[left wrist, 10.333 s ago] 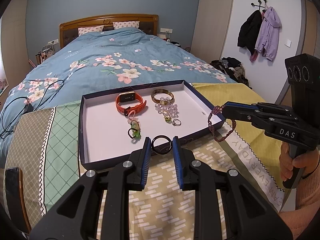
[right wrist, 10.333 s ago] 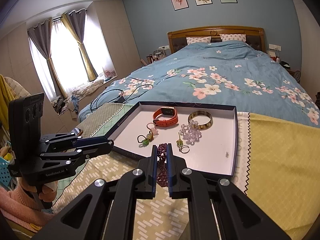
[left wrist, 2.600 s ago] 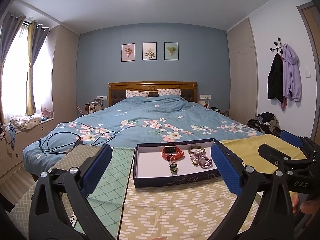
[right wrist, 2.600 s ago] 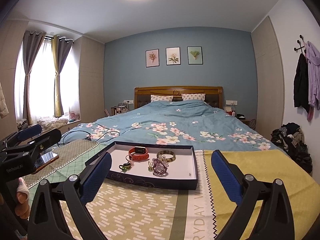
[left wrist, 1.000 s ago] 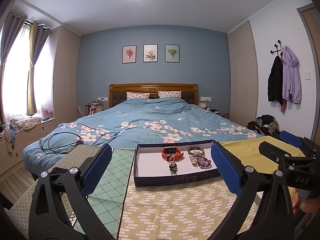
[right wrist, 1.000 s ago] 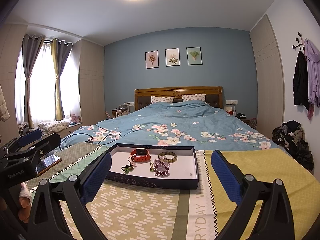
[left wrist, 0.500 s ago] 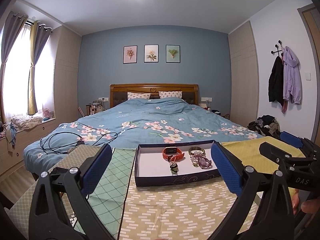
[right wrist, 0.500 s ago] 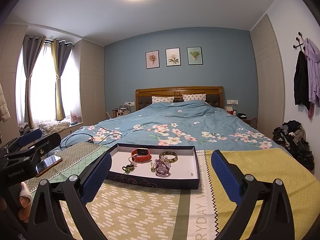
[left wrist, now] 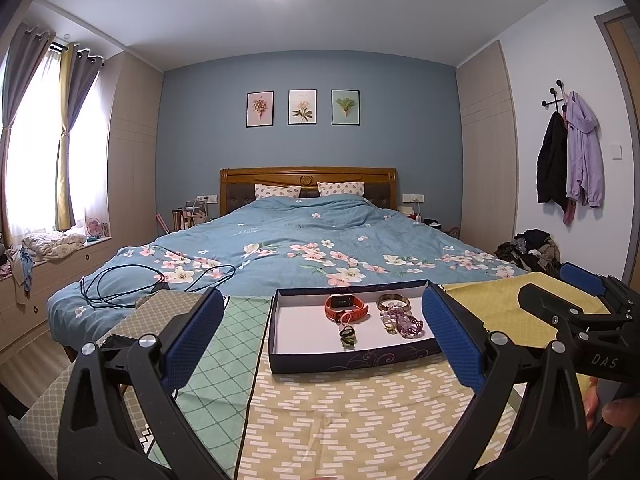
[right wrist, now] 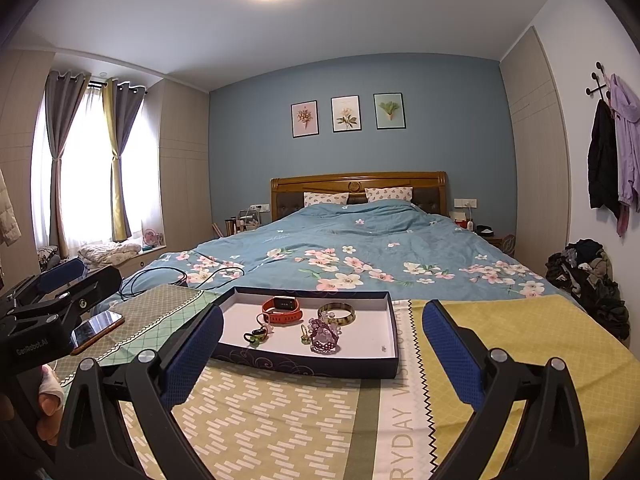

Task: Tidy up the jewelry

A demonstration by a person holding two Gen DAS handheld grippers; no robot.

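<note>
Lying dead ahead of both cameras, the dark blue tray (left wrist: 348, 360) sits at 12 o'clock from the left hand-held gripper (left wrist: 322, 340) and just left of 12 o'clock from the right hand-held gripper (right wrist: 322, 348). Its long axis runs across both views, near wall facing the grippers. Both grippers hang back over the patterned cloth on the tabletop (right wrist: 280, 420), well apart from the tray; neither is clearly nearer, though the left one looks squarer to it.

Both sets of jaws stand spread wide and carry nothing.

Inside, the white floor holds all the jewelry that shows, gathered in the far middle and right. From the left wrist view, the orange smartwatch (left wrist: 346, 306) lies toward 12 o'clock at the back. A gold-toned bangle (left wrist: 393, 302) sits to its 3 o'clock. A heap of purple and clear beaded bracelets (left wrist: 404, 322) lies just in front of the bangle, touching it as far as I can tell. Small dark and green rings (left wrist: 347, 336) lie nearest the front wall, below the watch. The left part of the floor is bare.

Judging from this, no piece shows on the cloth outside the tray, so the sorting looks finished or nearly so.
</note>
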